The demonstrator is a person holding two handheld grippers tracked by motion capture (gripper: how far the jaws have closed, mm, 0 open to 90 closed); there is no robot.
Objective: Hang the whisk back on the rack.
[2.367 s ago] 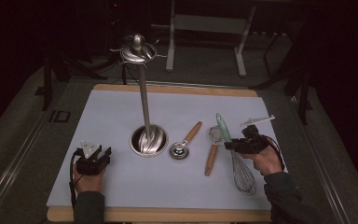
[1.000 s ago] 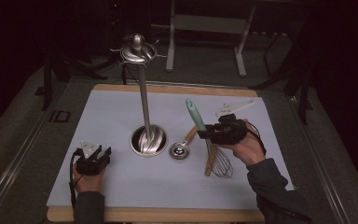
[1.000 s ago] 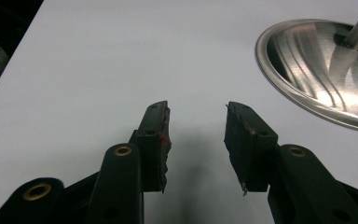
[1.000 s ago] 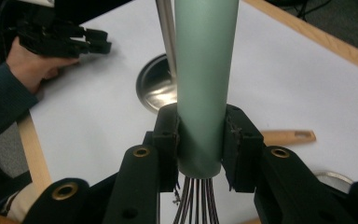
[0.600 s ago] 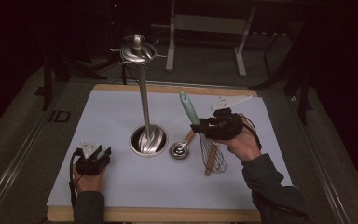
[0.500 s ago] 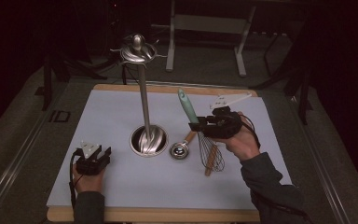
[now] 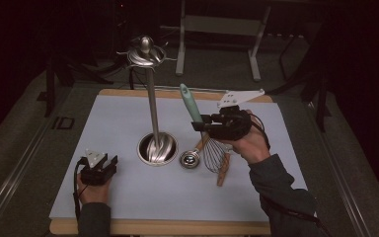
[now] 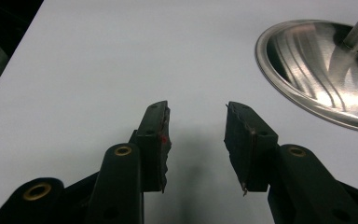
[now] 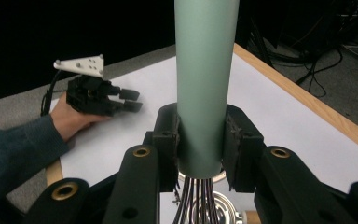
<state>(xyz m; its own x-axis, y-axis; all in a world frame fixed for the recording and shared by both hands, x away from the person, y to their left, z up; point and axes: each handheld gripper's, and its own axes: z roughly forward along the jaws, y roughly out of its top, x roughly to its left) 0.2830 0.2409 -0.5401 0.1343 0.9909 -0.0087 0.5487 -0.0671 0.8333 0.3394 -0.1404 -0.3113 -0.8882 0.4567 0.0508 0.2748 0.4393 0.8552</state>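
— Mint-green plastic, that handle: we have the wire whisk with the mint-green handle [image 7: 200, 129] clamped in our right gripper [image 7: 200, 124], lifted off the pale sheet-covered table [image 7: 103, 118], wire loops hanging just above the small steel measuring cup [image 7: 189, 159].

— And the other hand?

— Our left gripper [image 8: 196, 126] rests on the sheet, jaws parted, nothing between them.

— What could go wrong for us?

— The pads pinch a smooth round handle low down — it could swivel or slide. And if we carry it toward the tall polished steel stand with the dished base [image 7: 156, 147], the handle's top may knock the pole, or the wires snag the wooden-handled utensil [image 7: 222, 170] beneath.
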